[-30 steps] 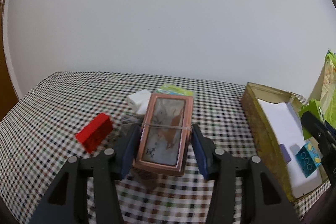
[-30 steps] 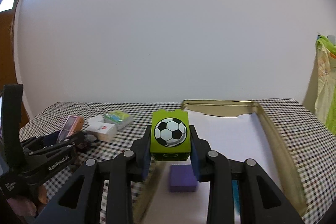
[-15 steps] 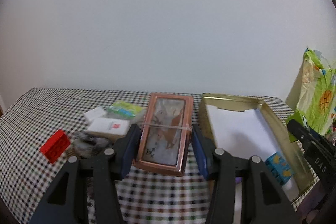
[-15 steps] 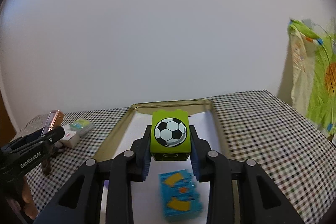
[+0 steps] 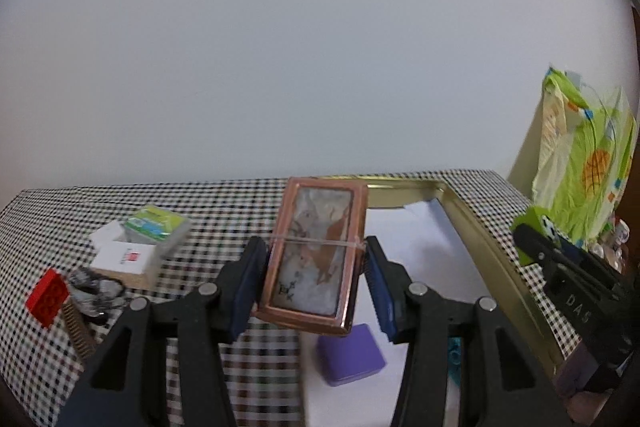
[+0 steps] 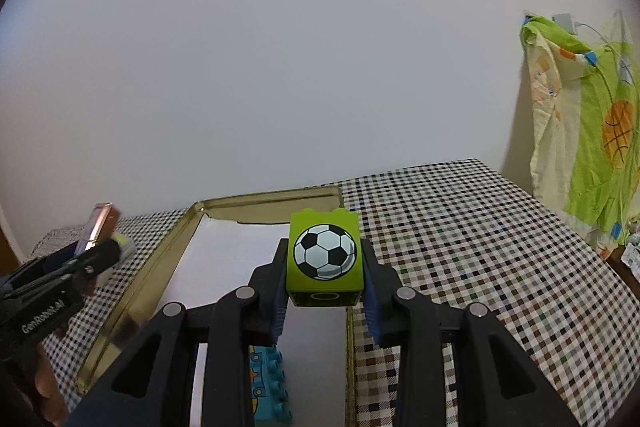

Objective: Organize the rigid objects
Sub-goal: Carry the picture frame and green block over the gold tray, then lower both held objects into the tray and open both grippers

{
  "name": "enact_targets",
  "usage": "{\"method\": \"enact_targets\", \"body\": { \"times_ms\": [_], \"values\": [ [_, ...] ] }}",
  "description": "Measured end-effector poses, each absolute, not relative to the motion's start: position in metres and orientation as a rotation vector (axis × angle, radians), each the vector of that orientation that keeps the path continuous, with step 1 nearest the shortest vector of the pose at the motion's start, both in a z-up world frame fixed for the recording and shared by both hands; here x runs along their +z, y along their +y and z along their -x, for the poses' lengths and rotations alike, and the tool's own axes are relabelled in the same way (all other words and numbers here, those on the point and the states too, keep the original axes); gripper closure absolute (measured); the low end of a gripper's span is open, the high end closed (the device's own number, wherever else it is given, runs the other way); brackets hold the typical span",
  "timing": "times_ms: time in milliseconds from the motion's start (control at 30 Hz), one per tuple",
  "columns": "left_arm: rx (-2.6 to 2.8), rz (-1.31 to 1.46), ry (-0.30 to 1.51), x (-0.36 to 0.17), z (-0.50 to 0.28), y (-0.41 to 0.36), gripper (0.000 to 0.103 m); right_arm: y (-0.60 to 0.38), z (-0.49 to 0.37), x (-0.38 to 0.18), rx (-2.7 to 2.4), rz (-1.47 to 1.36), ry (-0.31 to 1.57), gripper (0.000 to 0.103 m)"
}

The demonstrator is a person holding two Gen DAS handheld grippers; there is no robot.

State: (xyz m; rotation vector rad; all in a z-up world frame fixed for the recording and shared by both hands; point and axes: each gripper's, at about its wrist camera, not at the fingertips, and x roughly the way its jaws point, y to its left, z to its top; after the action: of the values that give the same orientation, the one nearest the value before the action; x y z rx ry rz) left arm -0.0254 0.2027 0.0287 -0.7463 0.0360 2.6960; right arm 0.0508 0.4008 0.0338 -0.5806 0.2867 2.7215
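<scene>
Here, the left hand-held gripper (image 5: 314,275) is clamped on the long sides of a copper-framed case (image 5: 316,259) above the gold tray (image 5: 492,251); rigid, probably light, its glossy face perhaps slippery. The right hand-held gripper (image 6: 325,281) clamps a green football block (image 6: 325,259) over the tray's right rim.

Right gripper (image 6: 325,277) clamped a green football-print block (image 6: 325,259) above the gold tray (image 6: 160,259) on the checked cloth (image 6: 460,247). Turquoise brick (image 6: 268,387) lay in the tray's near end. Left gripper (image 6: 86,259), far left, gripped a copper-edged case (image 6: 102,221).
</scene>
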Motion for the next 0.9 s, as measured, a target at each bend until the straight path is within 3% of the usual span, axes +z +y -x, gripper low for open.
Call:
{"method": "enact_targets", "body": {
  "times_ms": [433, 900],
  "values": [
    [2.626, 0.842, 0.256, 0.014, 0.022, 0.246, 0.054, 0.404, -0.036, 0.023, 2.728, 0.729, 0.300, 0.069],
    [2.609, 0.909, 0.312, 0.004, 0.026, 0.249, 0.054, 0.396, -0.032, 0.024, 2.733, 0.767, 0.245, 0.069]
  ]
}}
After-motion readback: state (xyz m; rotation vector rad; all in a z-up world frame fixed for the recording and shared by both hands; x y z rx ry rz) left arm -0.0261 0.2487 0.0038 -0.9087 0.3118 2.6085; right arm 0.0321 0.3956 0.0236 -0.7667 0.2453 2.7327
